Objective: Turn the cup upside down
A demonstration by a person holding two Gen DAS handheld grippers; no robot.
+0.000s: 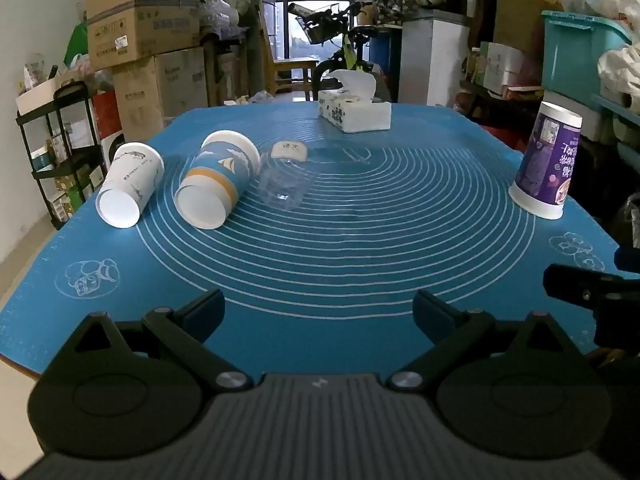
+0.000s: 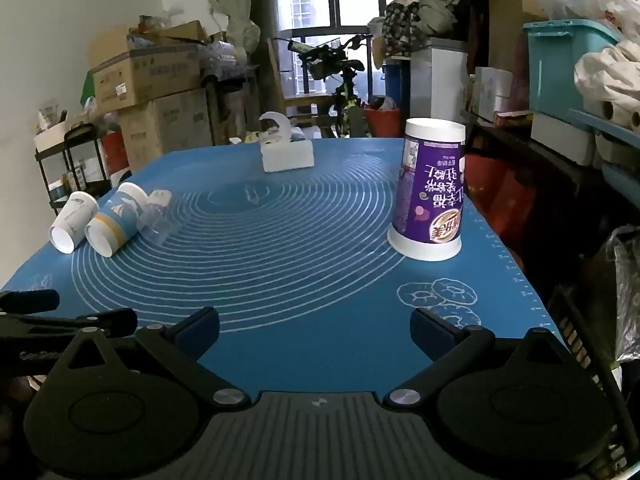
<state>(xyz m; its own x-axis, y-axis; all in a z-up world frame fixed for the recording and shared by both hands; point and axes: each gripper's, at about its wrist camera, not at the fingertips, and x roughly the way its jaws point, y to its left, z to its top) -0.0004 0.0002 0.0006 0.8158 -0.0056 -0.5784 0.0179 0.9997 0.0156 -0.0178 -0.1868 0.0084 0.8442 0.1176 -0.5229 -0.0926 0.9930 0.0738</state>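
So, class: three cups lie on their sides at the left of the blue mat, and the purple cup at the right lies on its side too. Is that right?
Not quite. The purple cup stands upside down on its rim, as the right wrist view shows. The three cups at the left of the blue mat do lie on their sides.

Purple cup [image 2: 430, 192], white rim and base, stands upside down at the right side of the table, lettering inverted. White cup [image 1: 129, 185], blue-and-orange cup [image 1: 218, 184] and clear cup [image 1: 285, 178] lie sideways in a row at left.
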